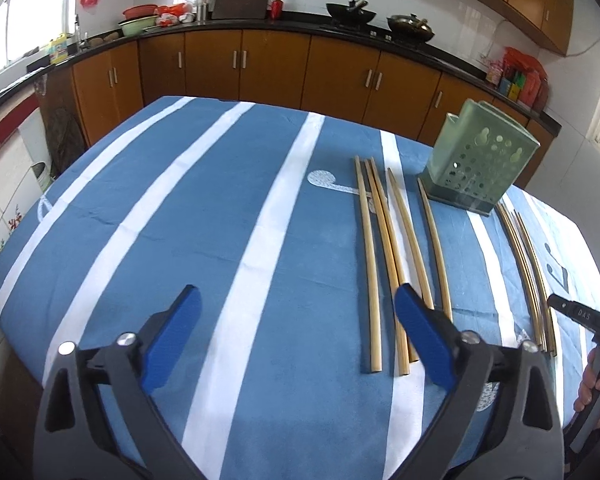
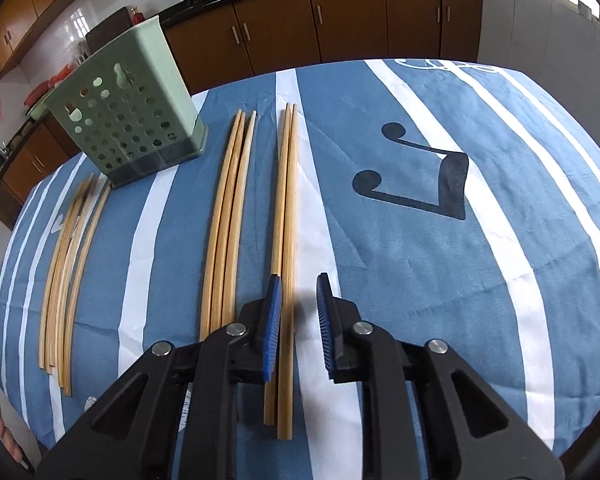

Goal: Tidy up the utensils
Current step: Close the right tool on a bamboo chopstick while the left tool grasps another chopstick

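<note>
Several bamboo chopsticks lie on a blue and white striped tablecloth [image 1: 220, 216]. A green perforated utensil holder [image 1: 478, 160] stands upright at the back; it also shows in the right wrist view [image 2: 128, 116]. My left gripper [image 1: 296, 340] is open and empty above the cloth, just left of a loose group of chopsticks [image 1: 384, 248]. My right gripper [image 2: 298, 320] is open, its jaws low over a pair of chopsticks [image 2: 286, 216], with one stick between them. Another bundle [image 2: 226, 224] lies to its left, and a further group [image 2: 70, 260] at far left.
The table's edges curve away on all sides. Brown kitchen cabinets [image 1: 272, 68] and a black counter with woks [image 1: 350, 12] run behind the table. The right gripper's body and the holding hand [image 1: 596, 360] show at the left wrist view's right edge.
</note>
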### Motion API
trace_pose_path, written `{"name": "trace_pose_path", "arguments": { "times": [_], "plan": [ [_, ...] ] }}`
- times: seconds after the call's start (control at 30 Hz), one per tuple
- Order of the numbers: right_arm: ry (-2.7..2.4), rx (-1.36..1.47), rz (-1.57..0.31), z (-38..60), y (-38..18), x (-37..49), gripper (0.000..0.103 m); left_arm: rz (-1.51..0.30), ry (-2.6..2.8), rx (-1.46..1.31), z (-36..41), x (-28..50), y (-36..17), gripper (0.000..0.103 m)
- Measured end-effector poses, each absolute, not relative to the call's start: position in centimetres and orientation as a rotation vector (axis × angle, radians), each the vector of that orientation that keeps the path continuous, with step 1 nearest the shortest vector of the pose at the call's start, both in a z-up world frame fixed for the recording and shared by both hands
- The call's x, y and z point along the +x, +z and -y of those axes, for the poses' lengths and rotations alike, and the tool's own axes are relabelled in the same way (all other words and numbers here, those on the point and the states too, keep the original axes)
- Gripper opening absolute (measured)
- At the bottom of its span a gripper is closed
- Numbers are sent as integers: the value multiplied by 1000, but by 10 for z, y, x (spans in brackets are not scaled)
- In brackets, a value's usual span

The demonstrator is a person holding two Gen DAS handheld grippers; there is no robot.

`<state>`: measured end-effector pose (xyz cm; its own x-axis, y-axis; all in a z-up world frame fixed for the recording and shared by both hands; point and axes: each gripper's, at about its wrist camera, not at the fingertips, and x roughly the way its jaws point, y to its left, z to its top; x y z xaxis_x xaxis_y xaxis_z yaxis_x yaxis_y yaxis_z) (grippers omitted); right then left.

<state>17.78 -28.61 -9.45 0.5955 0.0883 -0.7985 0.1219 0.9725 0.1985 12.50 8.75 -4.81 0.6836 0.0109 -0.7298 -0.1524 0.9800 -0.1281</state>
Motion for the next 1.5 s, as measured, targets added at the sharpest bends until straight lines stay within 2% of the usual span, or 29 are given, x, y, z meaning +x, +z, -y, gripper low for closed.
{"name": "trace_pose_path", "arguments": {
  "times": [0.17,0.3,0.47,0.83,1.27,1.33,1.5],
  "plan": [
    [13,220,-935,282,-94,183,18,-845,65,-172,-80,135,-55,79],
    [-11,188,-933,281,-97,186,15,-863,47,-161,-76,143,-60,74],
    [30,306,-930,294,-96,182,15,-882,24,-145,-69,151,-64,73],
    [35,349,-904,302,-93,179,15,-897,14,-138,-62,160,-68,73],
    [-7,231,-916,294,-99,184,15,-907,4,-121,-55,165,-71,73],
    [-52,175,-909,293,-100,186,8,-912,1,-118,-55,166,-72,68],
    [-91,218,-895,308,-101,189,8,-943,-20,-106,-52,174,-77,49]
  ]
}}
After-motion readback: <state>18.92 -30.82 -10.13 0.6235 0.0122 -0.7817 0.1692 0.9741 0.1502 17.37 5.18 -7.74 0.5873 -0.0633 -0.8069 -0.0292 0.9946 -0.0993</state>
